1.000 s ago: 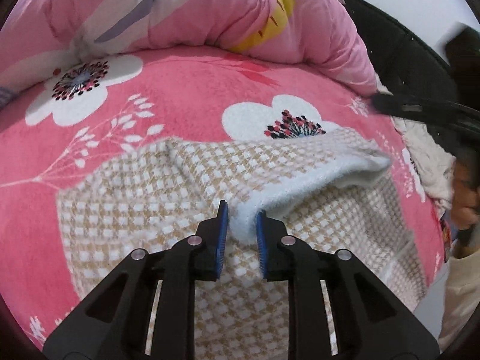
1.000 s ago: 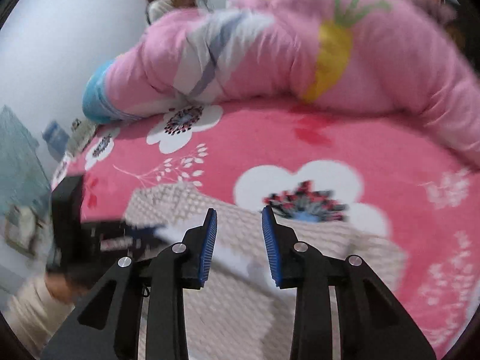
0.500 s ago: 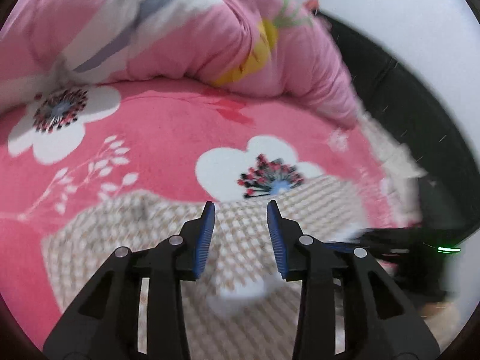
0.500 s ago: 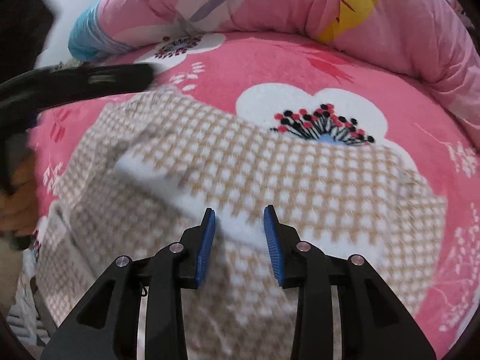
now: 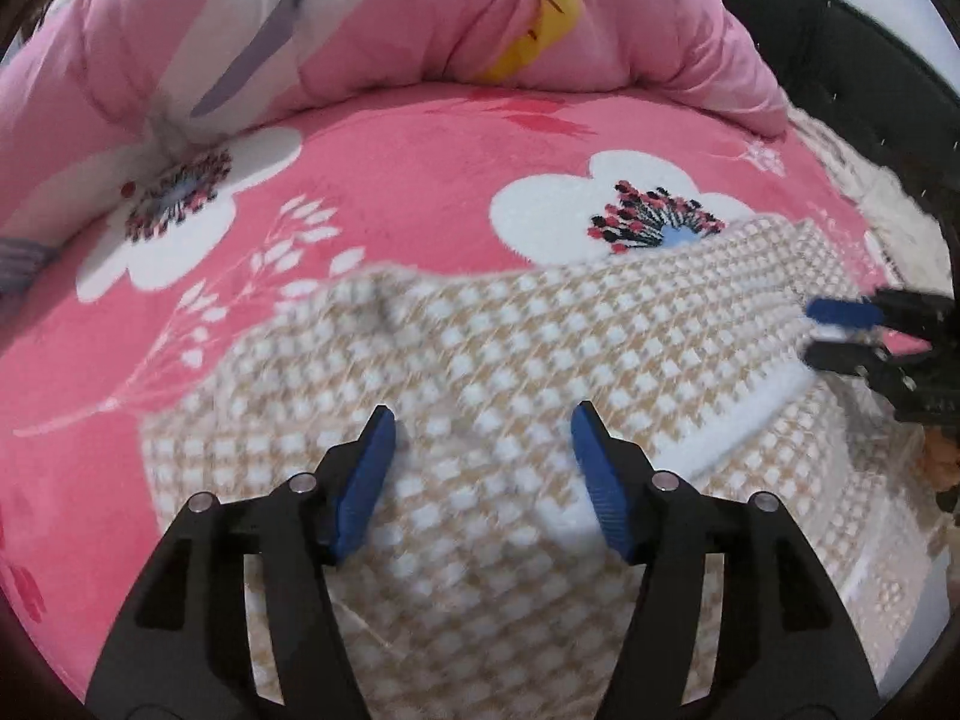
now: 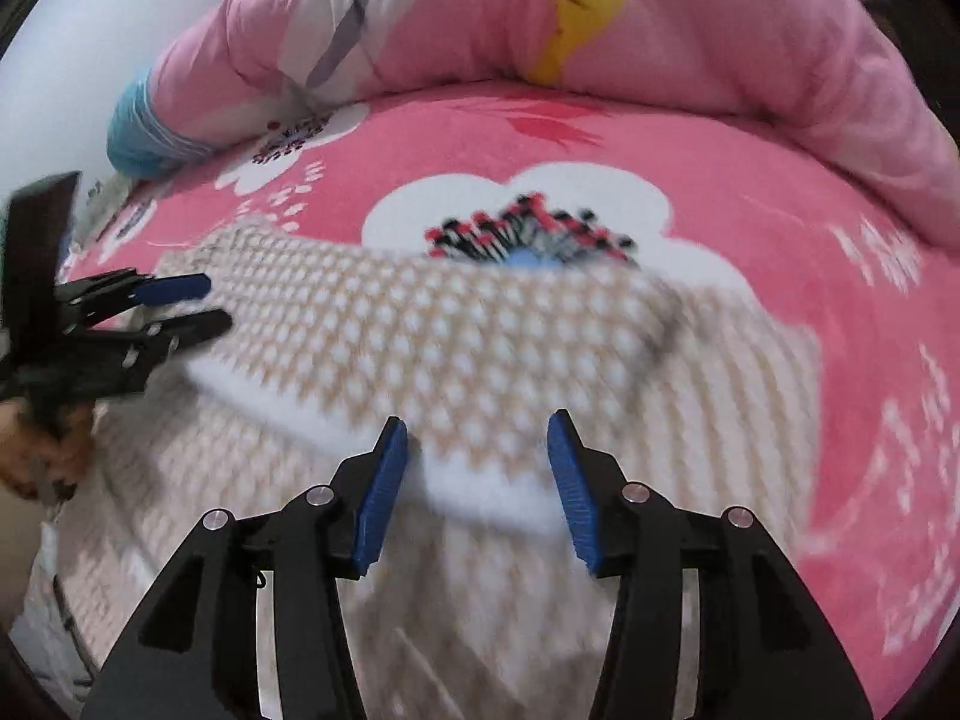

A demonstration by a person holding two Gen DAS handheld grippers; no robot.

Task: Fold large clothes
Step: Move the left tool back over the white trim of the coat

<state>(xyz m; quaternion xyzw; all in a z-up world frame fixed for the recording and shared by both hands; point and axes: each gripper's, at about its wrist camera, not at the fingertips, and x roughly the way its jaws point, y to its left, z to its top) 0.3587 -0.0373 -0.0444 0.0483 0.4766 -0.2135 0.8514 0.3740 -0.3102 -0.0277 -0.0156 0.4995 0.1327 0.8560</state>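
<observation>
Checked fleece garment point(image 5: 510, 372) lay part-folded on the pink floral bedspread point(image 5: 420, 168), looking soft, light and limp, best taken by its white folded edge point(image 6: 480, 480); left gripper point(image 5: 483, 480) and right gripper point(image 6: 477, 474) both hovered spread with nothing held, motion blur hiding seams and near hem.

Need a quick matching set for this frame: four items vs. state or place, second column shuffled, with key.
Items:
1. left gripper
2. beige-and-white checked fleece garment
3. puffy pink quilt
4. hot-pink floral plush blanket

States or places:
A. bunched along the far side of the bed
B. open, holding nothing
C. spread under the garment
D. top layer folded over, white lining edge showing

Pairs: 1-B, 2-D, 3-A, 4-C
</observation>
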